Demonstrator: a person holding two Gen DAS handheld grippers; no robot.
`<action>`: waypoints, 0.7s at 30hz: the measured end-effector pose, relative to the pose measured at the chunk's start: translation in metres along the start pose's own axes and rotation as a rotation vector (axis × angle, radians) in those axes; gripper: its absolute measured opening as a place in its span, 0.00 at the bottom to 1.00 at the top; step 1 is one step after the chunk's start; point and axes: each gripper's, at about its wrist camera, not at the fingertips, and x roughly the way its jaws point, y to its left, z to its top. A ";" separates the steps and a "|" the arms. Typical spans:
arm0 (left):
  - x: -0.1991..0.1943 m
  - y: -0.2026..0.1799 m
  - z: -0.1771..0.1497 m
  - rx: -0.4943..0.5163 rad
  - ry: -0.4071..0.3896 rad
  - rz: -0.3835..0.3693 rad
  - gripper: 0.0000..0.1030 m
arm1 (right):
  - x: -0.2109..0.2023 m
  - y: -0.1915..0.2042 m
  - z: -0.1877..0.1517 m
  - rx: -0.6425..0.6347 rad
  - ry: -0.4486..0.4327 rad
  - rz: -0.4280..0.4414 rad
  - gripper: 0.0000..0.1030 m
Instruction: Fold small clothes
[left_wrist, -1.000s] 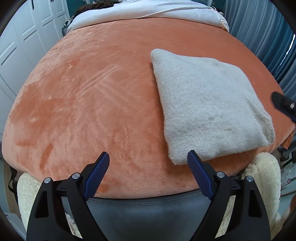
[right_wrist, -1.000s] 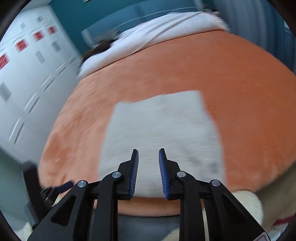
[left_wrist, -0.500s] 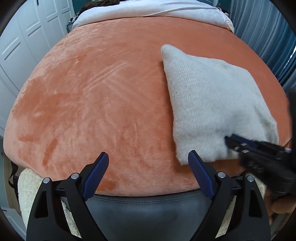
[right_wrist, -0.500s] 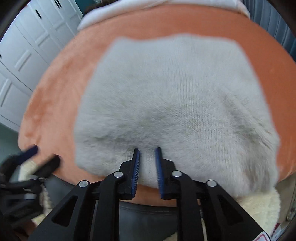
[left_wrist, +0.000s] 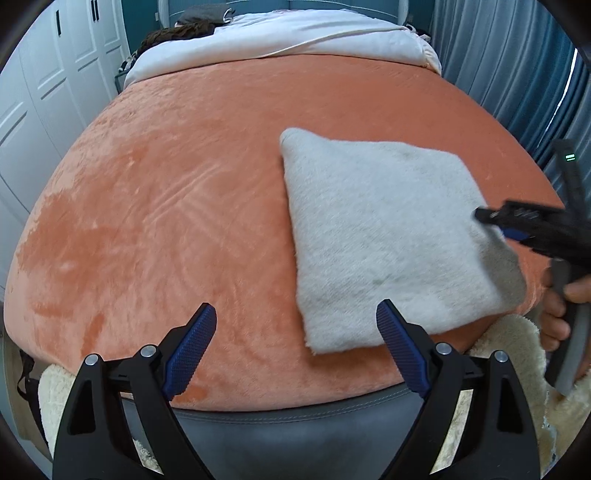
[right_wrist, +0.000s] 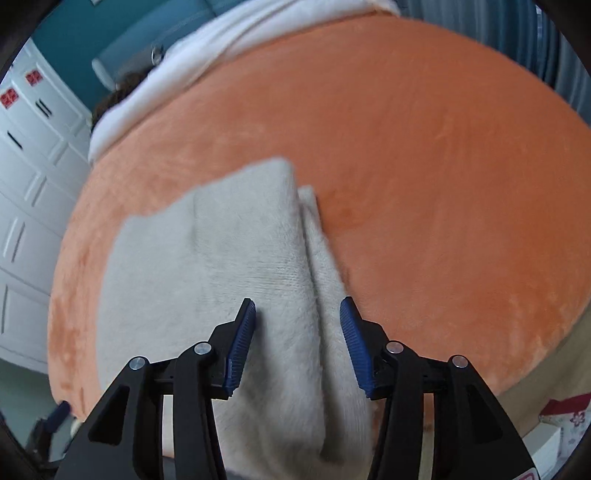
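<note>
A folded pale grey fuzzy garment (left_wrist: 388, 229) lies on the orange plush bed cover (left_wrist: 166, 206), near its front right edge. My left gripper (left_wrist: 295, 341) is open and empty, just in front of the cover's edge, left of the garment's near corner. My right gripper (right_wrist: 297, 341) is open, its jaws on either side of the garment's (right_wrist: 207, 266) right folded edge, where two layers show. In the left wrist view the right gripper (left_wrist: 509, 221) reaches over the garment's right edge.
White bedding (left_wrist: 280, 40) and a dark item lie at the bed's far end. White wardrobe doors (left_wrist: 33, 96) stand on the left, blue-grey curtains (left_wrist: 517, 66) on the right. A cream fleece (left_wrist: 509, 343) and a grey padded edge (left_wrist: 295, 417) lie below the cover.
My right gripper opened wide and moved from the garment's near edge to its right side. The left gripper stayed open and hardly moved.
</note>
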 end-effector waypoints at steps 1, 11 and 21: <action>-0.001 -0.002 0.002 0.003 -0.003 -0.001 0.84 | 0.008 0.002 0.001 -0.017 0.020 0.021 0.17; 0.010 -0.009 0.010 0.000 0.033 -0.010 0.86 | 0.037 -0.006 0.003 -0.059 0.035 0.006 0.10; 0.027 -0.021 0.017 0.007 0.087 -0.059 0.86 | -0.038 -0.023 -0.033 0.048 -0.145 0.029 0.58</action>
